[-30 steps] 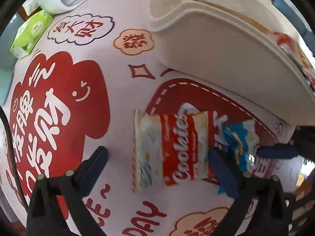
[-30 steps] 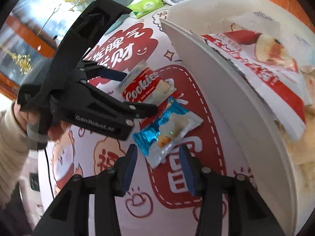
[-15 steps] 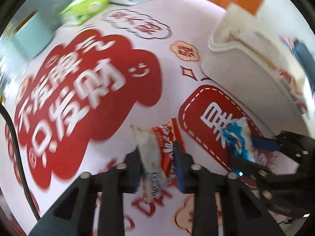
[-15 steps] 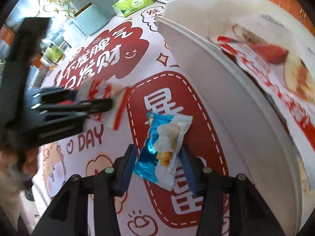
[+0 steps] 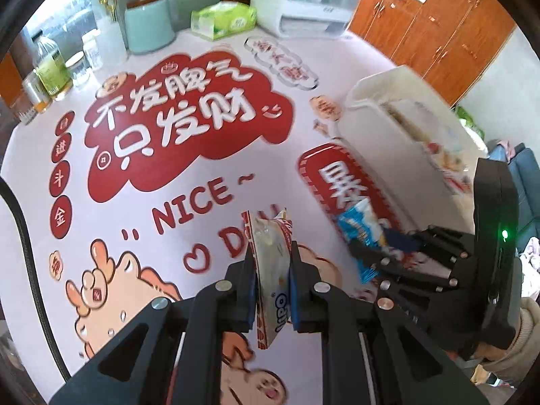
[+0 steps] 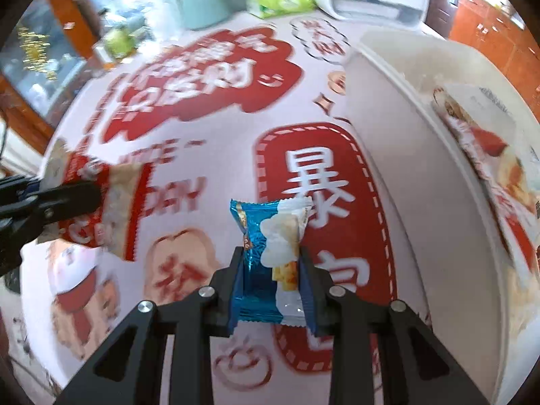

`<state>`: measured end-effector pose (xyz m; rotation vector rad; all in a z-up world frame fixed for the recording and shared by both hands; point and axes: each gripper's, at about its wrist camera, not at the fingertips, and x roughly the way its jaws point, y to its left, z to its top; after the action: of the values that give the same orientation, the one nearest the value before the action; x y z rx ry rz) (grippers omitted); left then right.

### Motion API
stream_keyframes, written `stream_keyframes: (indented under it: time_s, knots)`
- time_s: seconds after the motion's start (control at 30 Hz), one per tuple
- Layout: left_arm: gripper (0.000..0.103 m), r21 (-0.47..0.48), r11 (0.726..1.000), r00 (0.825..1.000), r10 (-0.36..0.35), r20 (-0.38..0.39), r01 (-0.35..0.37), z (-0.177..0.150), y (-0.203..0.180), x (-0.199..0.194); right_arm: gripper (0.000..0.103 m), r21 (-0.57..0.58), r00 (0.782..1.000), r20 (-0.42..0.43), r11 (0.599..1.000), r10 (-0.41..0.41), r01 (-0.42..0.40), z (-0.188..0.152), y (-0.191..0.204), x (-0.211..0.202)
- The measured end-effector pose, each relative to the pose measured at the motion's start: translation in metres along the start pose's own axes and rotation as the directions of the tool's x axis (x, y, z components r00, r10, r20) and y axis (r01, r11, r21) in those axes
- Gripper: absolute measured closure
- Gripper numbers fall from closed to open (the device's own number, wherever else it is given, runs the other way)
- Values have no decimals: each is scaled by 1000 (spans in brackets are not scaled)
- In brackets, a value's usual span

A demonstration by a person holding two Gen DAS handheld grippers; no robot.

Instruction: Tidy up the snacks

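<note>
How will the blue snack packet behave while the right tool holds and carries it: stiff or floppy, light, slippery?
The blue snack packet is probably light and floppy: its free top flares past the right tool. The glossy film may be slippery, so it could slide between the pads. The contents look like crisp pieces, likely fragile if pinched hard.

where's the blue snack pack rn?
The blue pack is clamped in the right gripper, held above the tablecloth just left of the white bin. In the left wrist view it sits right of the cookie pack.
</note>
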<state>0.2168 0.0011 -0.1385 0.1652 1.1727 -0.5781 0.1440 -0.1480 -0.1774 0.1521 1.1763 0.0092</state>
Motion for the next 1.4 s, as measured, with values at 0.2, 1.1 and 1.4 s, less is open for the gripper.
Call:
stream_keyframes:
  time_s: [0.2, 1.1, 1.4]
  knots:
    - [91, 13, 1000, 991, -17, 129, 16, 6, -56, -62, 73, -46, 986, 104, 991, 130, -126, -10, -5, -74]
    - [0, -32, 982, 908, 185, 376, -186, 114, -274, -79, 32, -40, 926, 377, 998, -19, 37, 31, -204, -224]
    - [0, -176, 958, 910, 271, 313, -225, 77, -260, -81, 32, -69, 946, 320, 997, 51, -31, 20, -199, -218]
